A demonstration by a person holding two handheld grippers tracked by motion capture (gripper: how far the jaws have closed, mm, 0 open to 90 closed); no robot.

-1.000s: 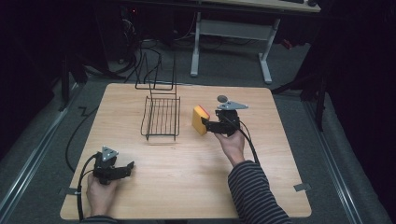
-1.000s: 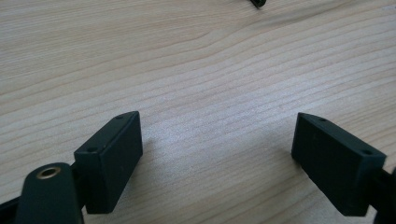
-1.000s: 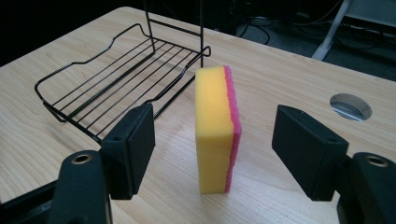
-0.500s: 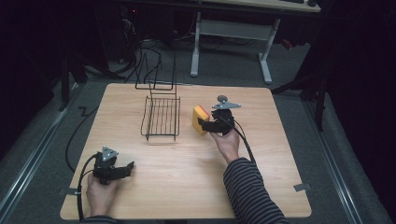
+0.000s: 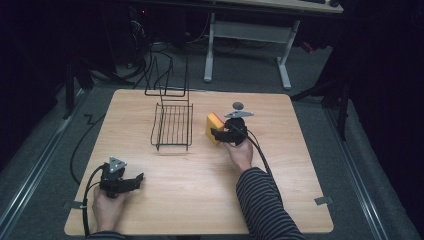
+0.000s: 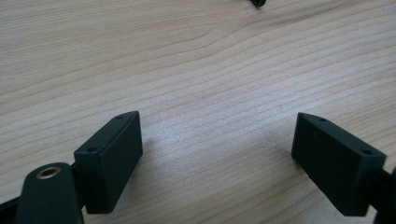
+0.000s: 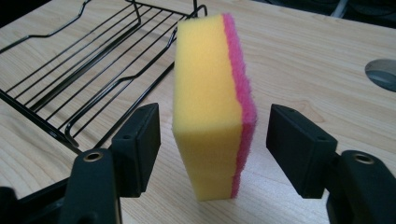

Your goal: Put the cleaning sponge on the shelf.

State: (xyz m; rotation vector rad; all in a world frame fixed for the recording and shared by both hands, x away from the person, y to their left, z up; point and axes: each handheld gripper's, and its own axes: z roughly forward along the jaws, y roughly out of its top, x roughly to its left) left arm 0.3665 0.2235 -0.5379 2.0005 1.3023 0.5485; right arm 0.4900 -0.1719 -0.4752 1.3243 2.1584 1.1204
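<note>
I've got the right gripper (image 7: pixel 212 135) straddling the sponge (image 7: pixel 210 102), which stands on edge at three o'clock of the wire rack (image 5: pixel 172 125); its jaws have just been closing but aren't yet touching the foam. My left gripper (image 6: pixel 217 154) waits wide open over bare table (image 6: pixel 196 60).

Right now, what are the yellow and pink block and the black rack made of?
The block looks like a foam sponge: soft, porous yellow body with a rougher, fuzzy pink scouring layer on one face. The rack appears to be thin metal wire with a smooth black coating; its slim bent rods shine slightly.
</note>
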